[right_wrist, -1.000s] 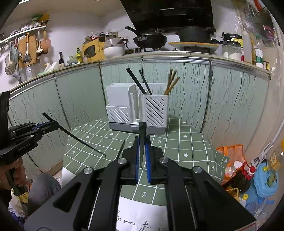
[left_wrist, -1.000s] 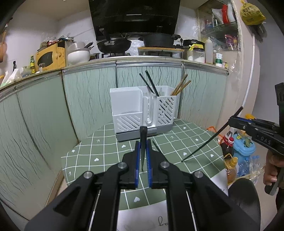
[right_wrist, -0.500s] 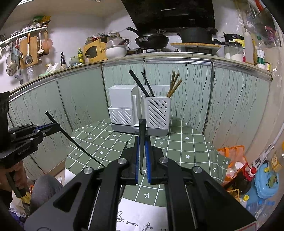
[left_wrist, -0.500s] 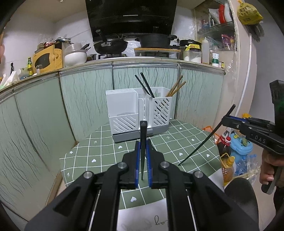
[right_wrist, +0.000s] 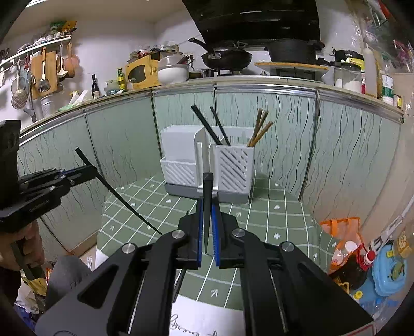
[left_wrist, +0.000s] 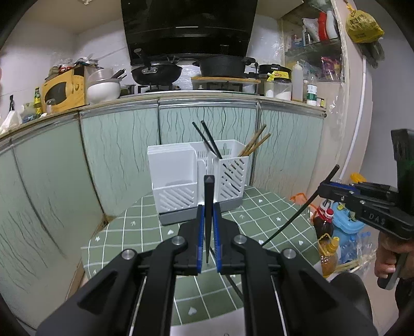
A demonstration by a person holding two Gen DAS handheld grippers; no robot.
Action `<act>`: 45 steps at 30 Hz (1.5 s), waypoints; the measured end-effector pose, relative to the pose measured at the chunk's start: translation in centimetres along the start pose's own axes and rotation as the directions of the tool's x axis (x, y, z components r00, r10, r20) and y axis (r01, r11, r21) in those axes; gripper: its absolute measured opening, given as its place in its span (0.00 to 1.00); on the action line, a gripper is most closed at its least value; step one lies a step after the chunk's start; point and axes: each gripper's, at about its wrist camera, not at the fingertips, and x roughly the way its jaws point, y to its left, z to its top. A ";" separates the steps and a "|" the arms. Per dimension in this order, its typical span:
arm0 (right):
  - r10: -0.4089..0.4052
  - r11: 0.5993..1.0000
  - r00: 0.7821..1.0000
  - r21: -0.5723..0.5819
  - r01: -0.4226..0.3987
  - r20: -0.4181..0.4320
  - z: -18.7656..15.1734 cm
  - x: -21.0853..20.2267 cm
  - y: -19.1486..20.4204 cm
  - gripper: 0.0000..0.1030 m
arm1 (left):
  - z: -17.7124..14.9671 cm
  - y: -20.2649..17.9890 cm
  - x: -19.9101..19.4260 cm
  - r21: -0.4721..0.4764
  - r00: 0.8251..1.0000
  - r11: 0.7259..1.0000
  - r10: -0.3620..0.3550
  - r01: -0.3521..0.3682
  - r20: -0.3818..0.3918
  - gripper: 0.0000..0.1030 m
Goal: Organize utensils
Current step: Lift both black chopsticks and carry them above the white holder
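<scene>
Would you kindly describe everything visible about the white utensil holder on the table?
The utensil holder looks like white plastic on a grey base, upright at the far edge of the green checked table. It has a low slotted front bin on the left, tall solid walls behind it, and a tall slotted right compartment. Two black chopsticks and some wooden chopsticks lean inside that compartment.

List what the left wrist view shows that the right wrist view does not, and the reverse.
Only the left wrist view: the right gripper seen from the side, shut on a black chopstick, and a yellow bag hanging at upper right.

Only the right wrist view: the left gripper seen from the side, shut on its own black chopstick, and a wall rack of hanging utensils.

Both: the white utensil caddy on the green checked table, with black chopsticks and wooden chopsticks standing in its right compartment.
</scene>
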 end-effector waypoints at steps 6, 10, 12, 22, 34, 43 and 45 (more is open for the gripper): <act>0.027 0.999 0.999 0.022 -0.028 0.019 3.6 0.1 -1.1 0.06 | 3.1 -0.3 1.6 0.021 1.000 0.999 -0.026 0.026 -0.008 0.06; 0.032 0.999 0.999 0.027 -0.033 0.029 6.2 0.4 -1.8 0.06 | 5.5 -0.3 2.8 0.015 0.998 0.998 -0.066 0.066 -0.005 0.06; 0.033 0.999 0.999 0.021 -0.034 0.026 7.5 0.7 -2.1 0.06 | 7.0 -0.4 3.4 0.011 0.997 0.996 -0.083 0.083 -0.001 0.06; 0.028 0.999 1.000 -0.024 -0.027 0.010 14.8 2.5 -3.3 0.06 | 14.0 -0.5 5.9 0.040 0.989 0.989 -0.145 0.144 0.022 0.06; 0.003 0.998 1.000 -0.059 -0.002 0.029 21.8 5.7 -5.6 0.06 | 20.5 -1.0 10.2 0.048 0.987 0.987 -0.157 0.155 0.040 0.06; 0.008 0.999 1.000 -0.039 -0.008 0.002 20.8 9.7 -8.1 0.06 | 19.3 -0.9 14.6 0.054 0.992 0.991 -0.122 0.123 -0.014 0.06; 0.015 0.999 1.000 -0.036 -0.015 -0.008 20.4 10.7 -8.5 0.06 | 18.8 -0.7 15.3 0.051 0.993 0.991 -0.119 0.120 -0.024 0.06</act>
